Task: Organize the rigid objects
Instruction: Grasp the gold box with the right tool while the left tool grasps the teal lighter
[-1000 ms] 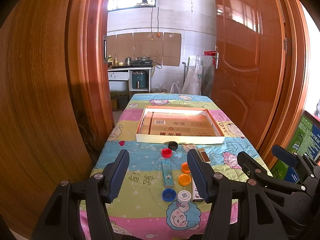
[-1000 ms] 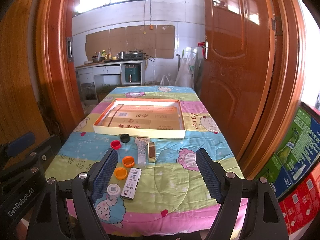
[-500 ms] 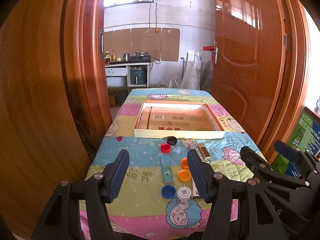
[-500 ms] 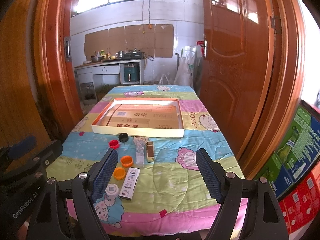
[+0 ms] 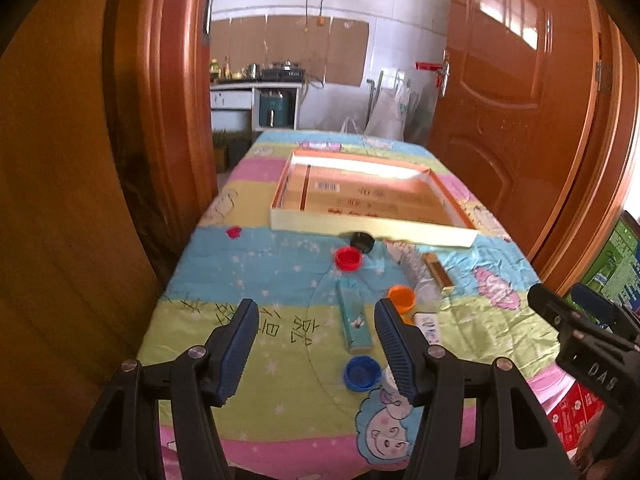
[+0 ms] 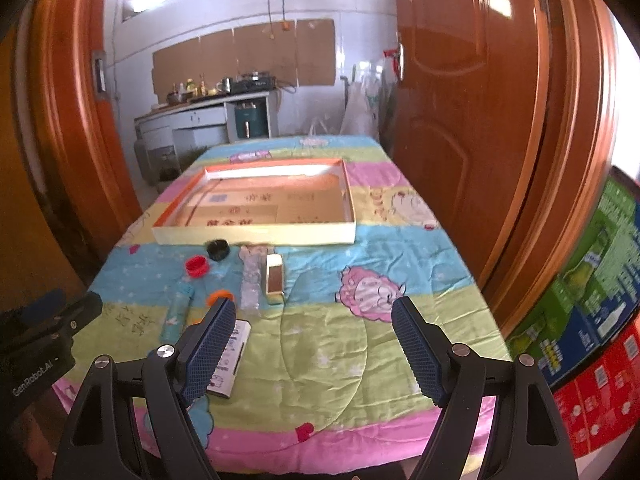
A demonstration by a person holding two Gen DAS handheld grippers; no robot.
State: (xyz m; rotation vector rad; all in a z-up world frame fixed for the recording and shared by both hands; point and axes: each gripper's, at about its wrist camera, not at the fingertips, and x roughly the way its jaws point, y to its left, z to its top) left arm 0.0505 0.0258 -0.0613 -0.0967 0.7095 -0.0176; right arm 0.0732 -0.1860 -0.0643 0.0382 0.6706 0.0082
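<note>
A shallow cardboard tray (image 5: 372, 229) (image 6: 256, 234) lies mid-table. In front of it sit a black cap (image 5: 362, 241) (image 6: 218, 249), a red cap (image 5: 348, 259) (image 6: 196, 266), an orange cap (image 5: 401, 297) (image 6: 219, 295), a blue cap (image 5: 362, 372), a teal box (image 5: 354, 322) (image 6: 178, 312), a gold box (image 5: 438, 273) (image 6: 274, 279), a clear plastic piece (image 6: 250, 284) and a white carton (image 6: 230, 356). My left gripper (image 5: 314, 346) hovers open above the table's near edge, beside the teal box. My right gripper (image 6: 312, 350) is open over bare cloth, right of the carton.
The table wears a striped cartoon-print cloth (image 6: 360, 344). Orange wooden doors (image 5: 520, 100) (image 6: 472, 120) flank it on both sides. Printed cartons (image 6: 592, 312) are stacked at the right. A kitchen counter (image 6: 208, 108) stands behind the table.
Both grippers have moved forward and lower towards the table, so the caps and boxes look larger and nearer. Both stay open and hold nothing.
</note>
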